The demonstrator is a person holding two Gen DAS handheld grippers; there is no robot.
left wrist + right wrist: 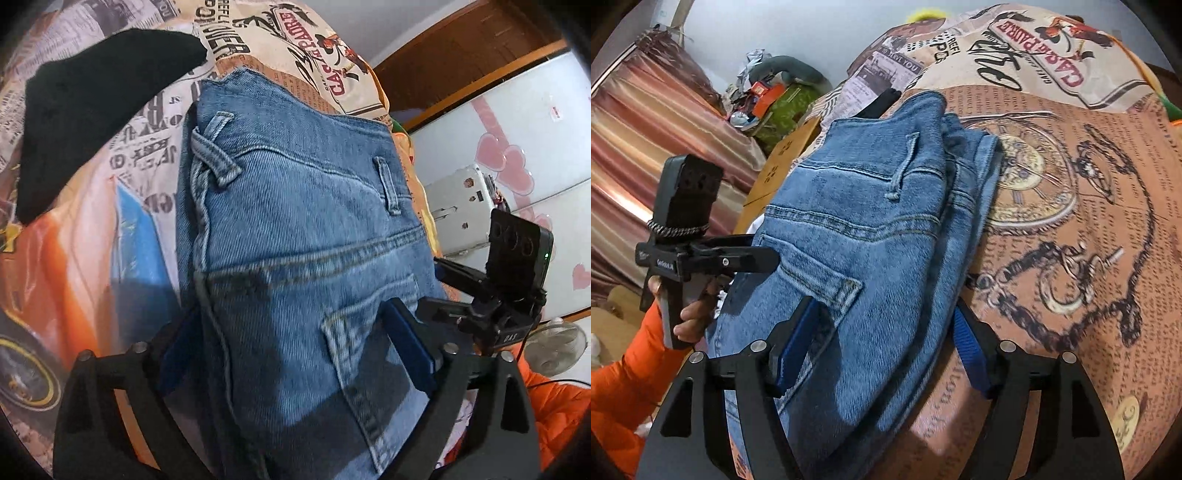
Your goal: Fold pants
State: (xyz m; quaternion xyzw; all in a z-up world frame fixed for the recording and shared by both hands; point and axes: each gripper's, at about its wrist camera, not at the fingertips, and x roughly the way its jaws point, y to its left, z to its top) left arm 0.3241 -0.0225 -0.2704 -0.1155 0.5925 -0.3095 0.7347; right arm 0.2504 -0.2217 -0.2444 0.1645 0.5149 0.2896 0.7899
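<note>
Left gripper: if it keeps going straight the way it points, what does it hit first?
Most likely the jeans: the open left gripper straddles the denim near the back pocket. Depth is unclear.

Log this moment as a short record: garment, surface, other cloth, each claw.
garment: blue jeans, folded, back pocket up
surface: newspaper-print bedcover
other cloth: black garment beside the waistband, on the bedcover
left claw: open, straddling the jeans, not pressing
right claw: open, one finger over the denim, one beside its edge

Black gripper (877,350) w/ blue pads (792,345), orange sleeve (613,384).
</note>
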